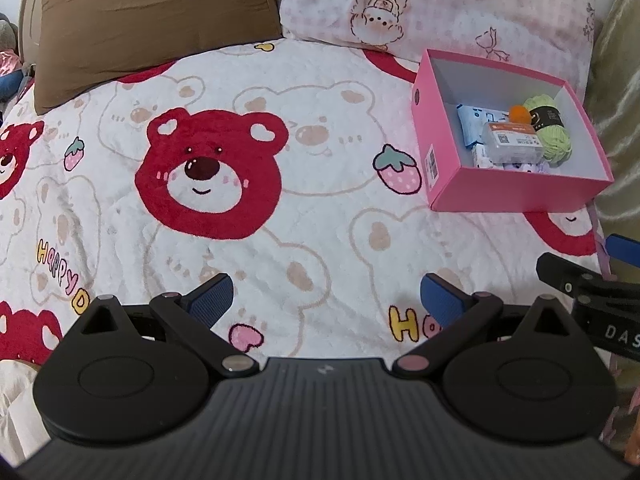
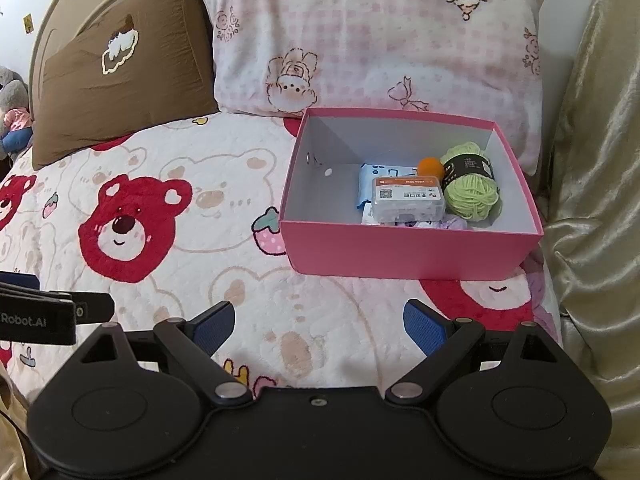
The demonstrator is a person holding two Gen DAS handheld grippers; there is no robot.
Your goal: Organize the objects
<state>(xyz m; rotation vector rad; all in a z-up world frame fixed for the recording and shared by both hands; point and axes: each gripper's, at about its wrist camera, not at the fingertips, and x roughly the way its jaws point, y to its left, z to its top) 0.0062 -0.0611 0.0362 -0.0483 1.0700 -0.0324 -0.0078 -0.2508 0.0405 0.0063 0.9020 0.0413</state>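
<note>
The pink box (image 2: pixel 404 246) sits in the middle right of the right wrist view, on the bear blanket (image 2: pixel 200 240), right up against the pink pillow (image 2: pixel 360 40); I think it is put there so it stays steady and is easy to reach. Inside it, all pushed to the right half, are a green ball of yarn (image 2: pixel 472 192), a little orange ball (image 2: pixel 430 167), a clear plastic case (image 2: pixel 408 200) with a label, and a blue and white packet (image 2: pixel 370 180) under the case; they touch each other, so the left half of the box is bare.

The right gripper (image 2: pixel 320 326) is low in its frame with its blue fingers (image 2: pixel 214 326) spread wide and nothing between them; the left gripper (image 1: pixel 324 300) is the same, wide and empty, low in its own view. Both hang above bare blanket, near each other, well apart from the box.

No loose thing shows on the blanket, so the tidying looks done, or nearly; the brown pillow (image 1: pixel 152 20) fills the upper left.
</note>
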